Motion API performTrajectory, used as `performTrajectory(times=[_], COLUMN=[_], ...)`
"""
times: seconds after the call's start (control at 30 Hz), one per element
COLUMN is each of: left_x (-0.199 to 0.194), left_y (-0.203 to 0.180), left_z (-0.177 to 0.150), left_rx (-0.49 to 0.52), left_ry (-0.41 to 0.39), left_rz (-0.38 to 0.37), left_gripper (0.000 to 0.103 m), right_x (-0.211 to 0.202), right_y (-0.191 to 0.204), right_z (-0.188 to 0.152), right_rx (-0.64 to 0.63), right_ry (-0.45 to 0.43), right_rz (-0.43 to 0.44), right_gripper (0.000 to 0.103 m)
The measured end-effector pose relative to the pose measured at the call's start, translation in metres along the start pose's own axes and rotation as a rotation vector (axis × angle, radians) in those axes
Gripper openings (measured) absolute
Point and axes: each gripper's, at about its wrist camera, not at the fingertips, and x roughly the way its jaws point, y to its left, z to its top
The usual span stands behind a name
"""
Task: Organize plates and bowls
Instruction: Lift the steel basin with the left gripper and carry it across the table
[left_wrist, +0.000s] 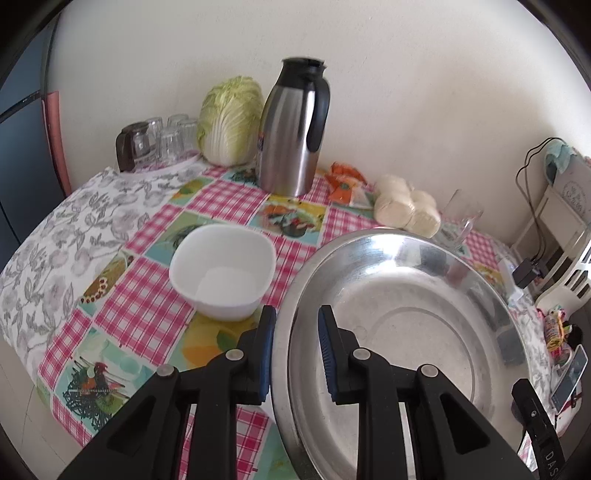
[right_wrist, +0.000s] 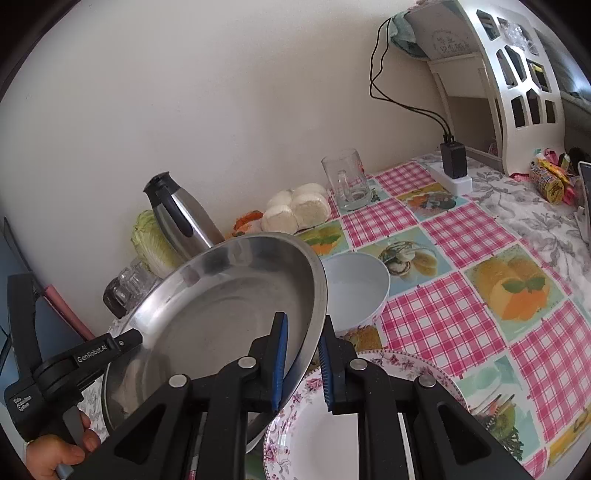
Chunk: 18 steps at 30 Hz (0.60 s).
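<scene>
A large steel plate (left_wrist: 417, 317) is held tilted above the table, its rim between the fingers of both grippers. My left gripper (left_wrist: 297, 321) grips its left rim. My right gripper (right_wrist: 303, 332) grips its right rim (right_wrist: 314, 317). The left gripper also shows in the right wrist view (right_wrist: 125, 338). A white square bowl (left_wrist: 221, 271) stands on the checked tablecloth (left_wrist: 147, 310) just left of the plate; it shows behind the plate in the right wrist view (right_wrist: 356, 291). A white plate with a floral rim (right_wrist: 332, 435) lies under my right gripper.
At the back wall stand a steel thermos jug (left_wrist: 291, 129), a napa cabbage (left_wrist: 229, 120), upturned glasses (left_wrist: 166, 138), buns in a bag (left_wrist: 406, 208) and a glass mug (right_wrist: 347, 181). A power strip with charger (right_wrist: 453, 166) and a white shelf (right_wrist: 509, 74) are at the right.
</scene>
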Motion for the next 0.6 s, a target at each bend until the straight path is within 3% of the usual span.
performTrajectory(times=[0.33, 0.6], left_x=[0.025, 0.036], left_y=[0.028, 0.04], left_z=[-0.018, -0.026], left_rx=[-0.076, -0.1], left_ry=[0.095, 0.121], left_rz=[0.033, 0.067], left_gripper=[0.024, 0.024], right_x=[0.03, 0.044], right_y=[0.009, 0.015], right_z=[-0.024, -0.036], right_rx=[-0.056, -0.087], right_ry=[0.11, 0.158], right_rz=[-0.036, -0.057], right_gripper=[0.017, 0.017])
